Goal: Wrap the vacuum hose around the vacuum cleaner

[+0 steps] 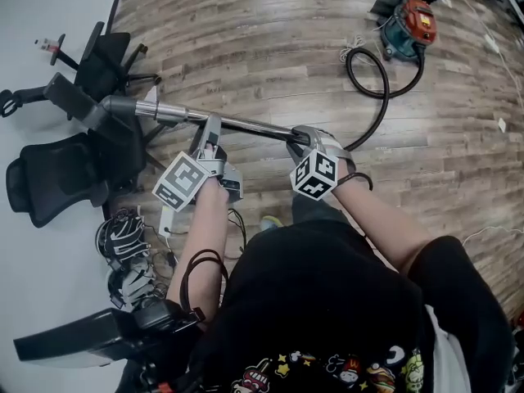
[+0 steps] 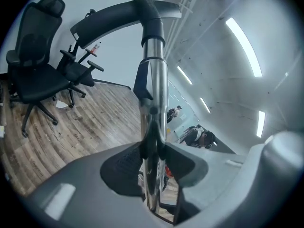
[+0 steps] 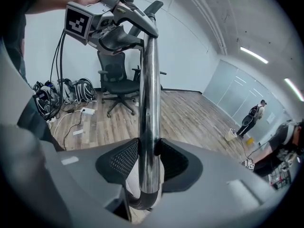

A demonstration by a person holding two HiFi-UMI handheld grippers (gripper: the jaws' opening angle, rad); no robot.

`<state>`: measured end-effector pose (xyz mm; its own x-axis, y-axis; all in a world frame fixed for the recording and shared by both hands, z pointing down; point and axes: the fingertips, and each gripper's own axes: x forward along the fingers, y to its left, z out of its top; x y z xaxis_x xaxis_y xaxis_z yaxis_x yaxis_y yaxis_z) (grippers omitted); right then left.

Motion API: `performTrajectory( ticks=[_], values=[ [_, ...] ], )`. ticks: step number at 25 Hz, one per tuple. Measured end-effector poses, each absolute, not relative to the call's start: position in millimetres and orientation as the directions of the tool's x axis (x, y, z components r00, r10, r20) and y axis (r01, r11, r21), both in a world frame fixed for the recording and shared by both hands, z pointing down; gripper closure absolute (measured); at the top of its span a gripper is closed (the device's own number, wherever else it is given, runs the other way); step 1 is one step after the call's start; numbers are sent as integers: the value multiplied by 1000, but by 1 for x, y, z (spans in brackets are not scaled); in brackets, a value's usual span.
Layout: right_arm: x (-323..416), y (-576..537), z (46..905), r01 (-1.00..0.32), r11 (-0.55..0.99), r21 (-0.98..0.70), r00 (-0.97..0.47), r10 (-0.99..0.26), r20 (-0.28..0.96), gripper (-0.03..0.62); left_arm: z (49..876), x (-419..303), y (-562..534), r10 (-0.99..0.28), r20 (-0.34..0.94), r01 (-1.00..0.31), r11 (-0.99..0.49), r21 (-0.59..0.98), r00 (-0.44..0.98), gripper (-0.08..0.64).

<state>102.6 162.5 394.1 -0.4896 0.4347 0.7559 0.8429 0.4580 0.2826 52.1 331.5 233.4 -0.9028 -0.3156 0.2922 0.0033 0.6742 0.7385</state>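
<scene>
My left gripper and right gripper fingers both pinch the wand, spaced apart to steady it so I can lead the hose round the vacuum.

Two black office chairs near cable bundles on wood floor.
</scene>
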Motion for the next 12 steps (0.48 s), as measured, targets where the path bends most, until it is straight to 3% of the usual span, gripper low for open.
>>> performTrajectory(
  ticks=[12],
  values=[
    [74, 99, 409, 788, 560, 256, -527, 400, 749, 422, 241, 7, 255, -399, 309, -74, 706, 705, -863, 405]
  ],
)
